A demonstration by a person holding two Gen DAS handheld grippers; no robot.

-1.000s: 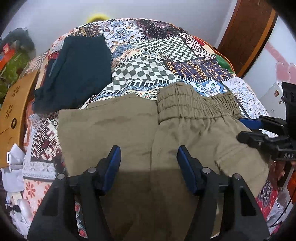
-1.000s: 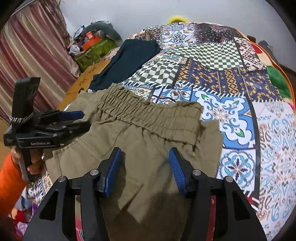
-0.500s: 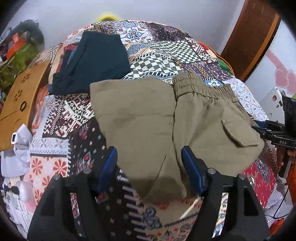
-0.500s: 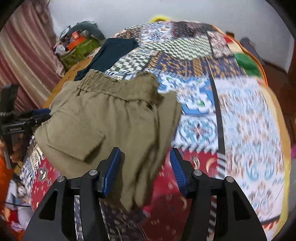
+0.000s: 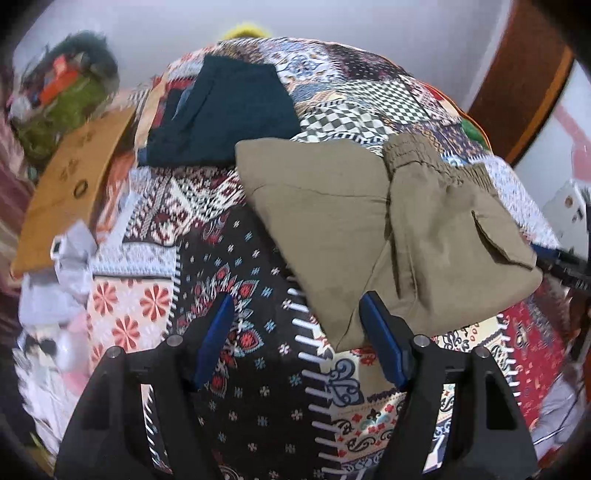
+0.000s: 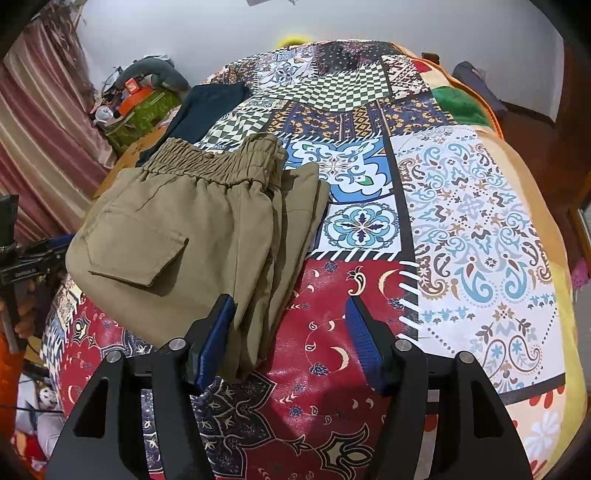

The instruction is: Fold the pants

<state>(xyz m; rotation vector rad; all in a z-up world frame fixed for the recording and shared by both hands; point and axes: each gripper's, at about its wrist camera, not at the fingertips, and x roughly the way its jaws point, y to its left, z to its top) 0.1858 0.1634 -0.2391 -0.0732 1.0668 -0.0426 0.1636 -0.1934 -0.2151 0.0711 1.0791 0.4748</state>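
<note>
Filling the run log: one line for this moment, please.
khaki pants: folded on patchwork quilt | left gripper: open, empty | right gripper: open, empty | dark garment: beyond pants

White wall (image 6: 221, 33), striped curtain (image 6: 40, 122), wooden door (image 5: 524, 85), patchwork bedspread (image 6: 480, 206)

Matt khaki woven-cloth pants (image 6: 192, 236) on smooth printed patchwork bedspread (image 6: 480, 206)
</note>
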